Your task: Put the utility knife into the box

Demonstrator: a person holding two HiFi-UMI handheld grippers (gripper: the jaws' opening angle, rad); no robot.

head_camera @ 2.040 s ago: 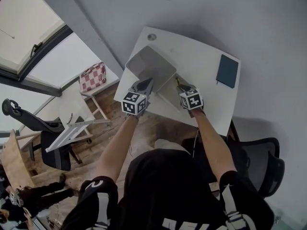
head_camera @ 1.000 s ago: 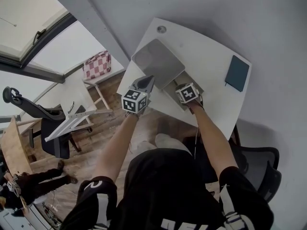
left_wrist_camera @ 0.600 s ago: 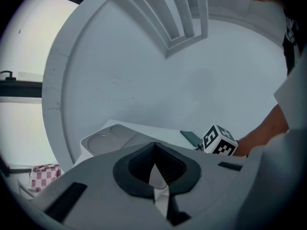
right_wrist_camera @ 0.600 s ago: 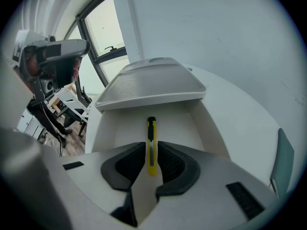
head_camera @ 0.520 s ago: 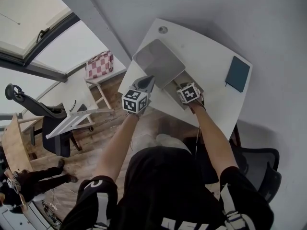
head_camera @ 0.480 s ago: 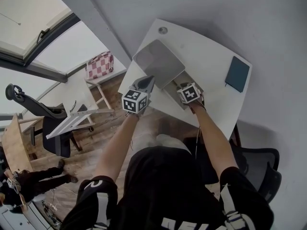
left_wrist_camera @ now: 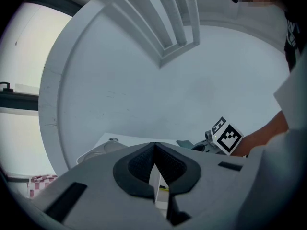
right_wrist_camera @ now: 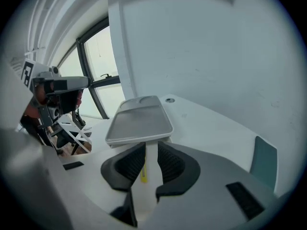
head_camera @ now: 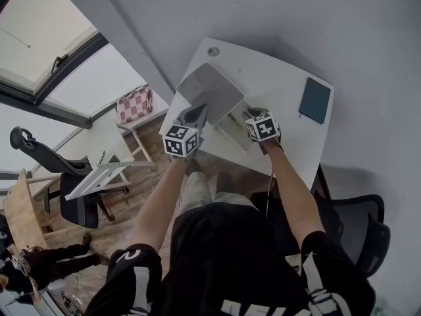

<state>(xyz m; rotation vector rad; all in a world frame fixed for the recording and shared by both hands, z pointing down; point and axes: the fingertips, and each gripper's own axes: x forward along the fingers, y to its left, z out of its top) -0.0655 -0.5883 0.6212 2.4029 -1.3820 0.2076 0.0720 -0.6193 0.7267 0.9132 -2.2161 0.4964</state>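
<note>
Compared to a second ago, the right claw has come up a little off the box, and the left claw hasn't budged. That left claw sits at the tabletop's left edge, pads pinched together on nothing. Just right of it, mid-frame, is the white box with its lid tipped up. The yellow knife lies in the box and shows through the right claw's narrow gap, which isn't clamped on anything. There's a dark notebook at upper right.
</note>
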